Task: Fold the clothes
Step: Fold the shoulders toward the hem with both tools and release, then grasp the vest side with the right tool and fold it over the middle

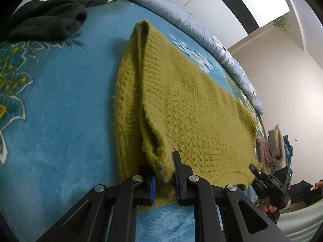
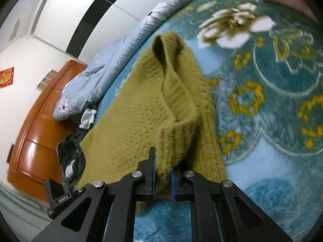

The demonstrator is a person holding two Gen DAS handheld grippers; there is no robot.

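Note:
A mustard-yellow knit sweater (image 1: 181,104) lies spread on a blue floral blanket (image 1: 60,121). My left gripper (image 1: 164,173) is shut on a folded-over edge of the sweater at its near left side. In the right wrist view the same sweater (image 2: 137,121) shows, and my right gripper (image 2: 163,169) is shut on its near right folded edge, lifting a ridge of knit. The right gripper also shows in the left wrist view (image 1: 260,176) at the sweater's right corner. The left gripper shows at the lower left of the right wrist view (image 2: 60,197).
Dark clothes (image 1: 50,18) are piled at the far left of the bed. A grey-blue quilt (image 1: 201,30) runs along the far edge. Folded pastel clothes (image 1: 274,147) sit at the right. A wooden headboard (image 2: 40,131) stands beyond the bed.

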